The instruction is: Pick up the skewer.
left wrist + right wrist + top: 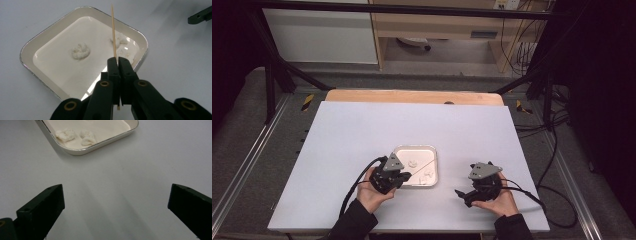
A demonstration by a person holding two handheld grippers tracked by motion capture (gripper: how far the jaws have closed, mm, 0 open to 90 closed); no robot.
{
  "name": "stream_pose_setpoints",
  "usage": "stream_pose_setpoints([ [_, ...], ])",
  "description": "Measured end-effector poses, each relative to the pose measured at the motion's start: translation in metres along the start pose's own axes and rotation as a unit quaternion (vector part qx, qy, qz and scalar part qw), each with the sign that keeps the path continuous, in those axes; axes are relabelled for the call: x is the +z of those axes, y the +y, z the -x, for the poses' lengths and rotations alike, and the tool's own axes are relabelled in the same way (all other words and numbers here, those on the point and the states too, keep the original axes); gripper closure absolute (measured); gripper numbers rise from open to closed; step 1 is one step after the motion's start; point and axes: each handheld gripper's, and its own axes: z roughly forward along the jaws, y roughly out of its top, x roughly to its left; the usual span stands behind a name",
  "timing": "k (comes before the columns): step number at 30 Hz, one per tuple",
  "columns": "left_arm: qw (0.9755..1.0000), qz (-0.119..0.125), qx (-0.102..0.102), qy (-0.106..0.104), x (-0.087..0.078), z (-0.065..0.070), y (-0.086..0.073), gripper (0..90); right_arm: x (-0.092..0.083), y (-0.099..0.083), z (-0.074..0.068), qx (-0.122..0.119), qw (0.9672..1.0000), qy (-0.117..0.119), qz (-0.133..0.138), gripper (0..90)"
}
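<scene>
Pinching a thin wooden skewer (113, 35), left gripper (118, 61) overhangs rounded metal tray (32, 45).

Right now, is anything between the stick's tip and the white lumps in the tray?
Nothing visible blocks it. The left gripper is shut on the stick, which reaches out over the tray. The lumps lie uncovered on the tray floor.

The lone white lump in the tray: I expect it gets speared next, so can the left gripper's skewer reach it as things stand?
Probably yes. The left gripper holds the skewer over the tray, and nothing lies between its tip and the lone lump.
</scene>
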Motion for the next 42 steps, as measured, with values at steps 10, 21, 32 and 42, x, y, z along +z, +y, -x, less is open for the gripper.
stream_pose_setpoints([
  [10,0.9998,-0.012,0.015,-0.008,0.0,0.002,0.005,88.7,0.006,0.017,-0.012,-0.057,0.9983,-0.011,-0.01,2.7],
  [21,0.9989,-0.023,0.037,-0.017,0.004,0.01,0.017,88.7,0.006,0.026,-0.019,-0.106,0.9939,-0.023,-0.018,4.9],
  [32,0.9965,-0.037,0.069,-0.029,0.009,0.024,0.03,88.7,0.007,0.03,-0.025,-0.16,0.9864,-0.03,-0.022,10.7],
  [42,0.994,-0.051,0.09,-0.035,0.016,0.033,0.04,88.7,0.011,0.035,-0.03,-0.231,0.9721,-0.033,-0.024,20.3],
])
